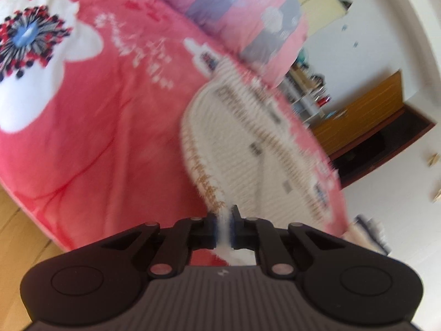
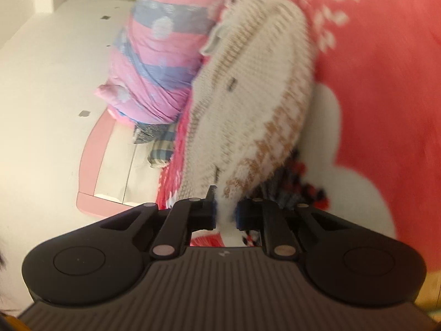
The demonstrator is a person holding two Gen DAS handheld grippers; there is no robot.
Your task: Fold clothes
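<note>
A white knit sweater (image 1: 237, 143) with brown patterned bands lies on a red blanket (image 1: 96, 127) with white flower shapes. My left gripper (image 1: 223, 227) is shut on an edge of the sweater, white fabric pinched between its jaws. In the right wrist view the same sweater (image 2: 248, 102) stretches away from me, and my right gripper (image 2: 225, 213) is shut on another edge of it. Both views are blurred by motion.
A rolled pink and purple quilt (image 1: 237, 8) lies beyond the sweater; it also shows in the right wrist view (image 2: 162, 55). A wooden cabinet (image 1: 363, 118) and shelves stand at the right. A pink bed frame (image 2: 91, 162) and wooden floor (image 1: 19, 229) border the blanket.
</note>
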